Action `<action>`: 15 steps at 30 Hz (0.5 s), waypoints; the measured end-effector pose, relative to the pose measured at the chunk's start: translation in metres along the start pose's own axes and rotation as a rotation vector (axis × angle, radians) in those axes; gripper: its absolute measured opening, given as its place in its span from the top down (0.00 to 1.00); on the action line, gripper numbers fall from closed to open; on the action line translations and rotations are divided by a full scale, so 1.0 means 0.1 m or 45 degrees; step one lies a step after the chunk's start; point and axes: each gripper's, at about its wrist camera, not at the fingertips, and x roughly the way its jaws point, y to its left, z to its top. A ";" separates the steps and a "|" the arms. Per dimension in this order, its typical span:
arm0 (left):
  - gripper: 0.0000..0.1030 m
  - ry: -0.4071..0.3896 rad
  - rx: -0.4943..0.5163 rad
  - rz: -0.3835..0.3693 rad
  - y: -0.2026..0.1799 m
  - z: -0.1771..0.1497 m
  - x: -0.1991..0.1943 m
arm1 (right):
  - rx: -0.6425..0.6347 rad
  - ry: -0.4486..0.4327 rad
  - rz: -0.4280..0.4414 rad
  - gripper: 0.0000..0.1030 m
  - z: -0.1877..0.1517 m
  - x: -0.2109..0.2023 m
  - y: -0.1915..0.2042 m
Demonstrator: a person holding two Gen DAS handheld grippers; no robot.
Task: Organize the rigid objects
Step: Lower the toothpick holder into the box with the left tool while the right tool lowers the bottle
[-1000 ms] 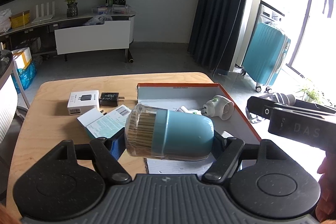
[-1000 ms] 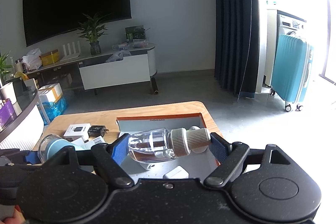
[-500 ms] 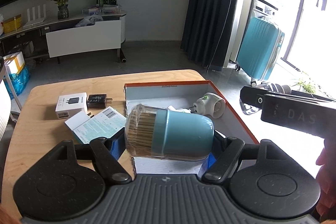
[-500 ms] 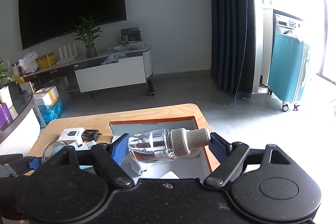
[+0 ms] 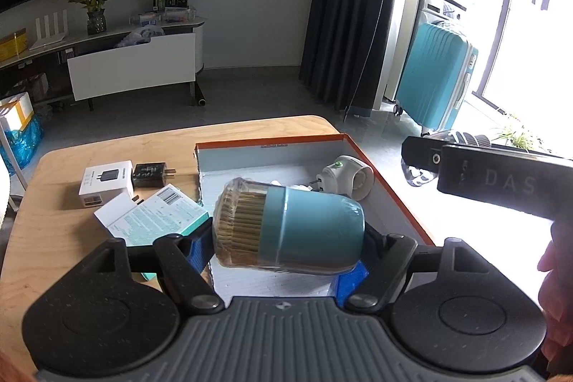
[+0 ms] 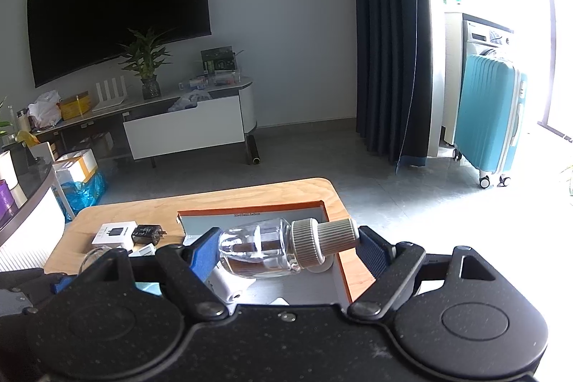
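Note:
My left gripper (image 5: 286, 235) is shut on a blue-capped toothpick jar (image 5: 290, 228), held sideways above the near end of an orange-rimmed box (image 5: 272, 144). My right gripper (image 6: 286, 244) is shut on a small clear bottle (image 6: 258, 251) with a ribbed grey cap, held sideways above the same box (image 6: 250, 212). The right gripper also shows at the right of the left wrist view (image 5: 422, 163). A white plug-in device (image 5: 345, 174) lies inside the box.
On the wooden table (image 5: 71, 231), left of the box, lie a white charger box (image 5: 105, 181), a black charger (image 5: 150, 174) and a teal-edged flat package (image 5: 154, 213). A teal suitcase (image 6: 490, 117) stands on the floor at the right.
Both grippers have drawn back and risen a little with their objects still held. The table and box now sit farther ahead in both views.

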 end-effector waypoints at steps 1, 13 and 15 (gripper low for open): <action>0.24 0.001 0.001 -0.002 -0.01 0.00 0.01 | 0.001 0.001 -0.001 0.07 0.00 0.00 0.01; 0.24 0.004 0.007 -0.012 -0.07 0.04 0.08 | -0.006 0.014 0.011 0.07 0.01 0.08 0.01; 0.24 0.004 0.005 -0.012 -0.07 0.05 0.09 | -0.008 0.015 0.015 0.07 0.01 0.09 0.01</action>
